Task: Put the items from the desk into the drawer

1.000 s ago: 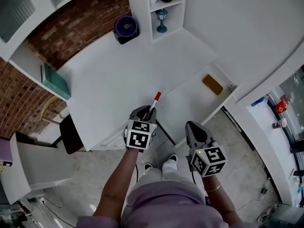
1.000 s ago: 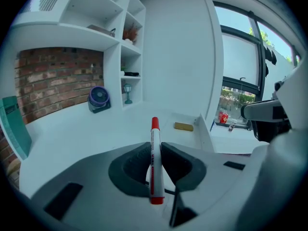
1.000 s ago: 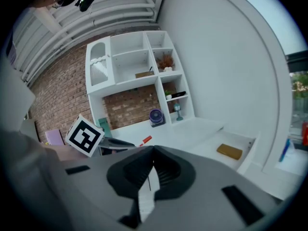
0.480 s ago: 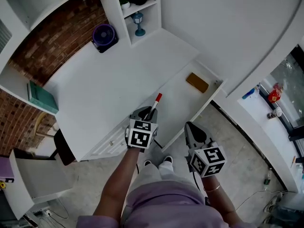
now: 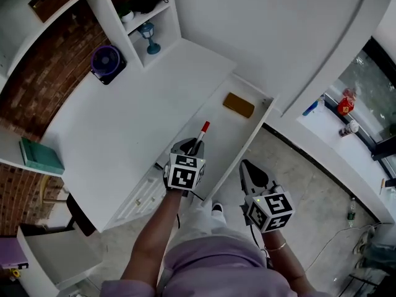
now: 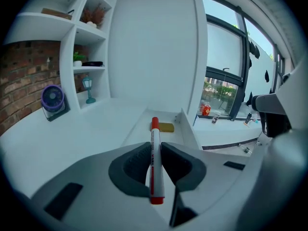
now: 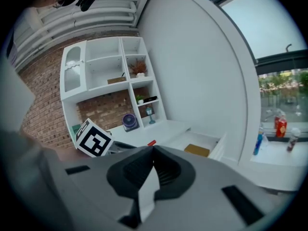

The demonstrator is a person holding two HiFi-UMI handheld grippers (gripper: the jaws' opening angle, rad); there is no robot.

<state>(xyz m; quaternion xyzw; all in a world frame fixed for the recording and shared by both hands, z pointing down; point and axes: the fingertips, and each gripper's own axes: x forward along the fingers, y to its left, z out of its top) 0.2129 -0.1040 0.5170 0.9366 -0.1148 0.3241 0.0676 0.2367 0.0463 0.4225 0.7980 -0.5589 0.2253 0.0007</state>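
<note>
At the near end of the open drawer [image 5: 250,132], your left gripper [image 5: 194,146] has its jaws pinching a red-capped marker [image 5: 202,133], not yet released. A tan block [image 5: 239,104] lies at the drawer's far end. Right gripper [image 5: 250,169]: jaws pressed together, empty. A purple fan [image 5: 106,62] stands on the tabletop [image 5: 124,122], far left.
</note>
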